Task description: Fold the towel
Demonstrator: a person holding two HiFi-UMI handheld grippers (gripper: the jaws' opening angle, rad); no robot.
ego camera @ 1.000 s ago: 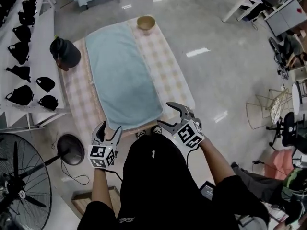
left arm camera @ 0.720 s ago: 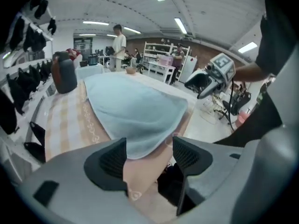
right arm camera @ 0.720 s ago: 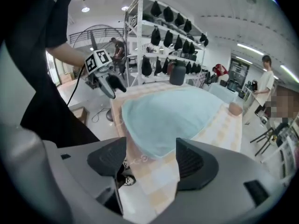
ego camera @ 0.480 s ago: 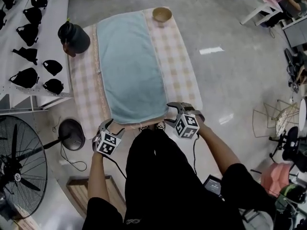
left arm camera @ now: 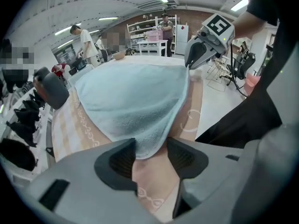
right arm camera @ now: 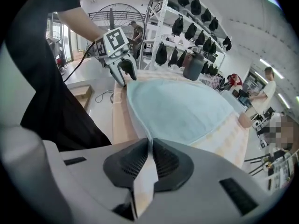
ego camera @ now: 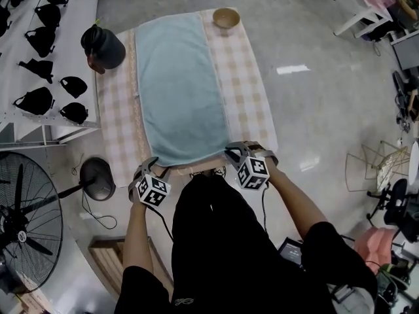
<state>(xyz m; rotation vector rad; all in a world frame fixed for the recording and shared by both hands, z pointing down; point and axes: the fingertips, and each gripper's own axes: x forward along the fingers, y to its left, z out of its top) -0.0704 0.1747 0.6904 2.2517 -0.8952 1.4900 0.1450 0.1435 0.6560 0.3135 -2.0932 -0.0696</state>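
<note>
A light blue towel [ego camera: 180, 87] lies flat along the checked tablecloth [ego camera: 249, 90] on a low table. My left gripper [ego camera: 152, 172] is at its near left corner. In the left gripper view that corner [left arm camera: 149, 146] lies between the jaws [left arm camera: 150, 155], which are closing with a gap still showing beside the cloth. My right gripper [ego camera: 234, 157] is at the near right corner. In the right gripper view its closing jaws [right arm camera: 150, 146] pinch a thin edge of the towel [right arm camera: 177, 108]. Each gripper also shows in the other's view.
A black bucket [ego camera: 103, 46] stands at the table's far left and a wooden bowl [ego camera: 226, 17] at the far end. A white shelf with black caps [ego camera: 39, 57] runs along the left. A floor fan [ego camera: 26, 221] and a wooden box [ego camera: 108, 263] are near my left side.
Both grippers came down and forward to the towel's near edge. The right jaws went from wide open to pinching the corner. The left jaws narrowed a little around the other corner.
</note>
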